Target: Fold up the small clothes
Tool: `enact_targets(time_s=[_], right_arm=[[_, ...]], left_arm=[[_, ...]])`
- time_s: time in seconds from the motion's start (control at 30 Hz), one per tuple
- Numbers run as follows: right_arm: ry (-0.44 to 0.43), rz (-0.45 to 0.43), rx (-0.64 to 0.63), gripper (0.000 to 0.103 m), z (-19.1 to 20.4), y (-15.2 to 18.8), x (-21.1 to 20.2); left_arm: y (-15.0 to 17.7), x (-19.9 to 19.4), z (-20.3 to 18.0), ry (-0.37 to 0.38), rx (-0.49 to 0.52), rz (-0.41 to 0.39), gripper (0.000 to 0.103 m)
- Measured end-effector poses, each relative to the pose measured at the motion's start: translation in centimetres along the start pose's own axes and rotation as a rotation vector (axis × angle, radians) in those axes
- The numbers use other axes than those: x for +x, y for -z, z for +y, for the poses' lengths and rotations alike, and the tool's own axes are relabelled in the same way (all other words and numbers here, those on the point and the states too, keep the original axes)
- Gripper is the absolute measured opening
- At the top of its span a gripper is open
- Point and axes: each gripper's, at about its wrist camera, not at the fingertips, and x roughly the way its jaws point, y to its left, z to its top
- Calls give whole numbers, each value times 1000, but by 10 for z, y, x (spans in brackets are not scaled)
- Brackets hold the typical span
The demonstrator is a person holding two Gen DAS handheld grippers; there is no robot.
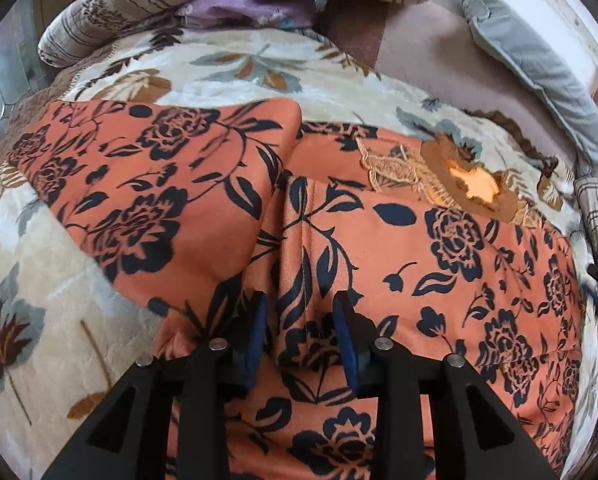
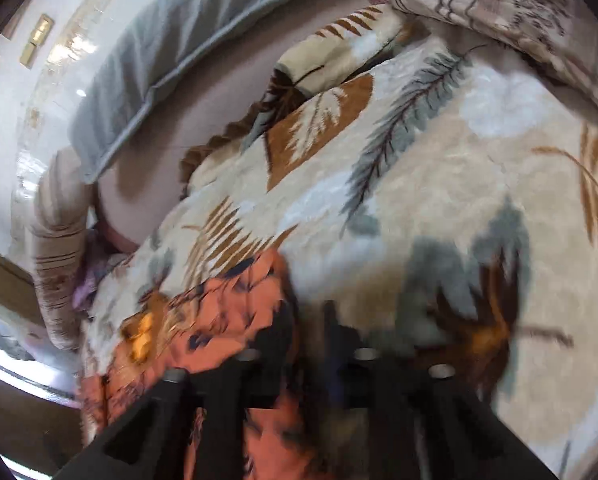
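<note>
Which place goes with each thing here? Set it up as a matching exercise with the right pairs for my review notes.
Things:
1. orange floral garment
2. leaf-print blanket
3. grey pillow
4. left gripper

Places:
A. along the bed's far edge by the wall
B. spread out on the blanket
C. fingers astride a raised fold of the garment
D. covering the bed under the garment

Pairs: 1-B, 2-D, 3-A, 4-C

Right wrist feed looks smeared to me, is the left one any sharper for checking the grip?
Left wrist: sharp, evenly lit, fisheye bending at the rim; the left gripper stands open around a ridge of the orange floral garment. Right wrist: heavy motion blur; the right gripper and garment edge are smeared, so jaw state is unreadable.
</note>
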Motion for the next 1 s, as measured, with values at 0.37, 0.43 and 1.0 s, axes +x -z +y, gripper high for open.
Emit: enact_targets(time_s=[0.37,0.43,1.0], right_arm=[[120,161,-309,14,35,59,17],[156,117,-275,13,27,57,11],[40,84,-108,22,30,-29,72]], left_arm=[[10,2,-11,-8,9,18,47],[7,-4,-9,-10,0,8,47],[9,15,-24,-58,102,-29,54]])
